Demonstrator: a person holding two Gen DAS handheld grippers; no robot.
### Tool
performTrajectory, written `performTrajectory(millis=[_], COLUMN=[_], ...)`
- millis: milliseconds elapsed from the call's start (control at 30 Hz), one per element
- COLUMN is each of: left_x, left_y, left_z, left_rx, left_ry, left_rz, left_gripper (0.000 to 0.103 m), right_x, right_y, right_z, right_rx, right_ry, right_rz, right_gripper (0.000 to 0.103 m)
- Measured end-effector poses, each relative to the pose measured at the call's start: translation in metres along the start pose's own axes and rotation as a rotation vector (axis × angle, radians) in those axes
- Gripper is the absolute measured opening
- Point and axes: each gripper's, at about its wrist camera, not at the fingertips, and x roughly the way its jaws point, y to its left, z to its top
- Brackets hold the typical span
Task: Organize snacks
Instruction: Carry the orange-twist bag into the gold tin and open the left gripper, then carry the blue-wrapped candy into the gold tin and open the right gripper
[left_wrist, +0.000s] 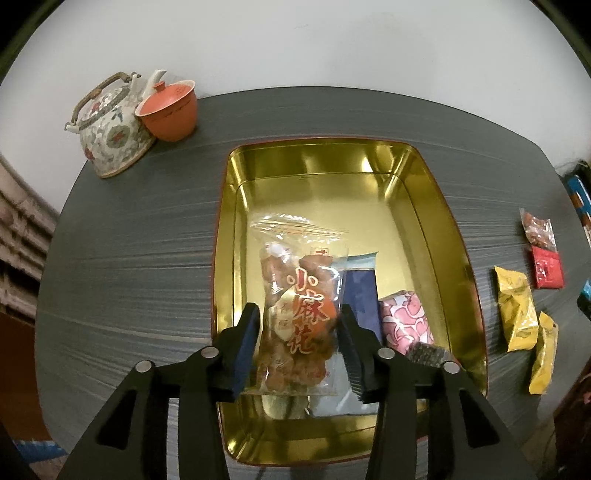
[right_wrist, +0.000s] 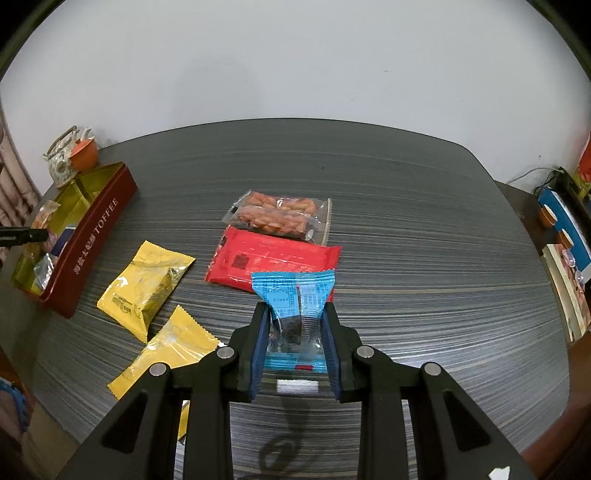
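Note:
My left gripper (left_wrist: 300, 308) hangs over the gold-lined toffee tin (left_wrist: 417, 177). A clear bag of fried twists (left_wrist: 295, 295) with red lettering lies between its fingers, and the pads stand slightly off it, open. Beside the bag in the tin are a dark blue packet (left_wrist: 360, 291), a pink patterned packet (left_wrist: 404, 321) and a dark packet (left_wrist: 424, 352). My right gripper (right_wrist: 295, 306) is shut on a light blue packet (right_wrist: 295, 291), held just above the table. The tin (right_wrist: 99, 236) shows its red side at the left of the right wrist view.
On the grey striped table (right_wrist: 406, 221) lie a red packet (right_wrist: 273, 258), a clear bag of orange snacks (right_wrist: 280, 216) and two yellow packets (right_wrist: 144, 284) (right_wrist: 173, 350). A flowered teapot (left_wrist: 110, 133) and an orange lidded cup (left_wrist: 170, 110) stand at the far left corner. Books sit off the right edge.

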Motion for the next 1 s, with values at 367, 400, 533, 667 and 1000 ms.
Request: performTrajectory(millis=[367,400,533,667,1000], left_x=[-0.024,-0.026,-0.041,-0.054,-0.077], left_y=[0.01,0.012,0.015,0.016,0.039], left_z=[-0.014,-0.016,-0.029,-0.043,-0.069], left_rx=[-0.039,-0.044,-0.045,-0.044,-0.136], left_ry=[-0.042,-0.046,-0.076,-0.109,-0.144], left_rz=[-0.011,-0.009,0.033,0.102,0.145], left_gripper=[0.062,0.062,0.062,0.062,0.064], right_x=[-0.007,-0.008,-0.009,-0.008,-0.01], right_y=[0.026,0.03,0.049,0.073,0.15], right_z=[0.01,0.012,0.018,0.027,0.053], right_rx=[-0.045,-0.052,-0.078,-0.11,-0.213], right_ry=[-0.016,-0.016,-0.017,-0.011,-0.018], right_rz=[0.03,0.039,0.074,0.117,0.249], right_gripper=[0.025,0.025,0.025,0.025,0.025])
